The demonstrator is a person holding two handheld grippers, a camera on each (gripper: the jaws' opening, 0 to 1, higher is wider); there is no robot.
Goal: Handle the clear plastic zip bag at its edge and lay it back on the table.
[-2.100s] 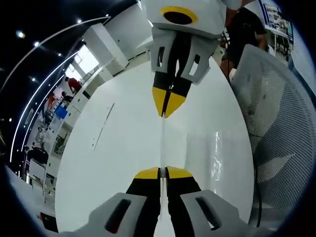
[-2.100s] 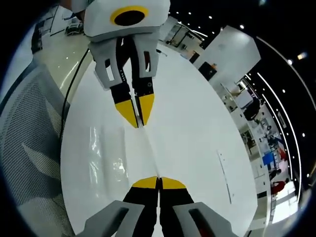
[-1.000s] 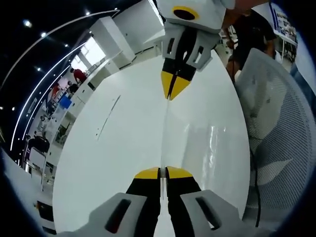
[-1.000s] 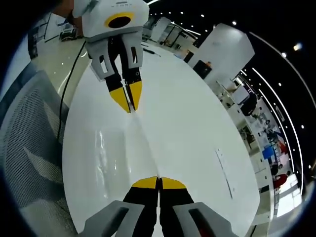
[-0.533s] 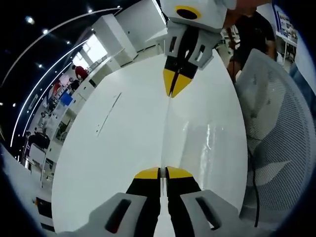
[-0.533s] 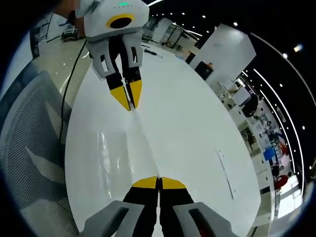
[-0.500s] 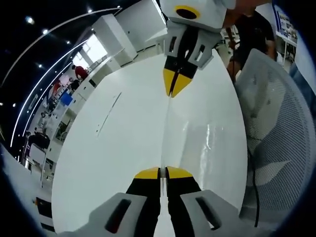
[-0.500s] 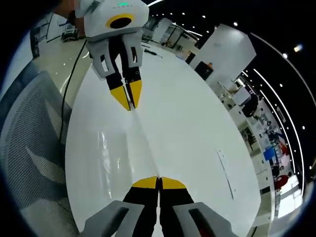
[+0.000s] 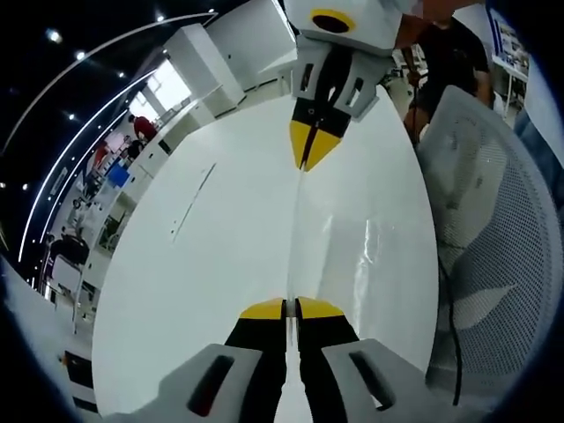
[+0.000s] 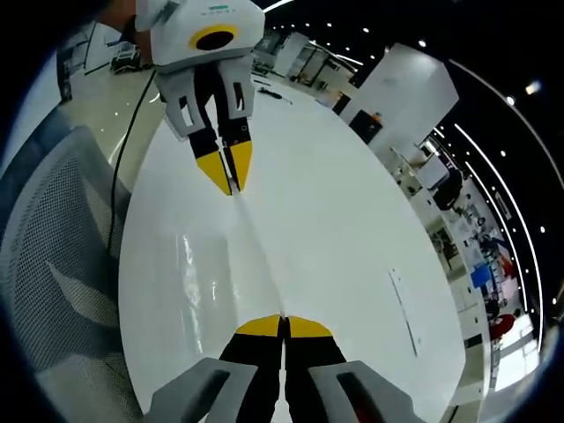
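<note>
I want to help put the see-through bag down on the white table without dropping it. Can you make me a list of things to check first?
1. Left gripper fingers shut on the clear plastic zip bag's edge: ok.
2. Right gripper fingers shut on the opposite end of that edge: ok.
3. Bag edge pulled straight between the two grippers: ok.
4. Bare white table under the bag, with room to lay it: ok.
5. Bag hanging free, not snagged on the grey mesh chair beside the table: ok.
6. Zip seal closed: cannot tell, the bag is too clear and seen edge-on.
</note>
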